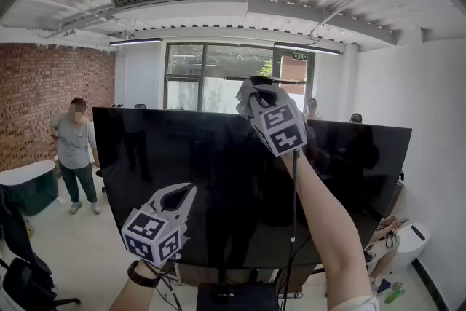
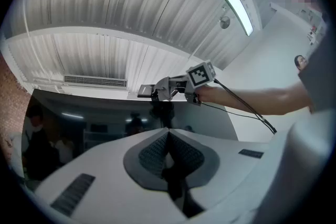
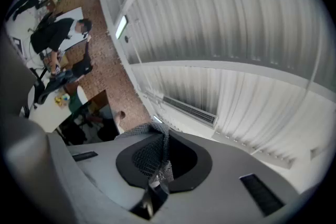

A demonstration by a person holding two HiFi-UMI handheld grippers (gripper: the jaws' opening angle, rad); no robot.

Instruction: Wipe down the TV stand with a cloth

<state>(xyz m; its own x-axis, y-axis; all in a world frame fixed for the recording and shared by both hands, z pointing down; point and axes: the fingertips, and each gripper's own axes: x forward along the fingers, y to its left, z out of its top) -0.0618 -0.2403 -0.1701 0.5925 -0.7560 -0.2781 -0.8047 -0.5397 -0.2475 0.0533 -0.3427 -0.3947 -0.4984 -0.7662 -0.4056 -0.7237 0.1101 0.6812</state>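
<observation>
A large black TV screen [image 1: 218, 178] fills the middle of the head view, with its dark stand base [image 1: 233, 296] below it. My right gripper [image 1: 255, 87] is raised to the TV's top edge, shut on a grey mesh cloth [image 1: 246, 95]. The right gripper view shows that cloth [image 3: 149, 152] pinched between the jaws of the right gripper [image 3: 164, 139]. Lower left, in front of the screen, my left gripper [image 1: 186, 193] is shut with nothing in it. From the left gripper [image 2: 167, 139] I see the right gripper [image 2: 157, 93] and cloth [image 2: 164, 86] on the TV's upper rim.
A person [image 1: 75, 153] stands at the left by a brick wall, near a round green table [image 1: 29, 186]. A black bag [image 1: 18, 266] lies lower left and a white appliance [image 1: 411, 240] stands right of the TV. A cable [image 1: 294, 215] hangs from the right gripper.
</observation>
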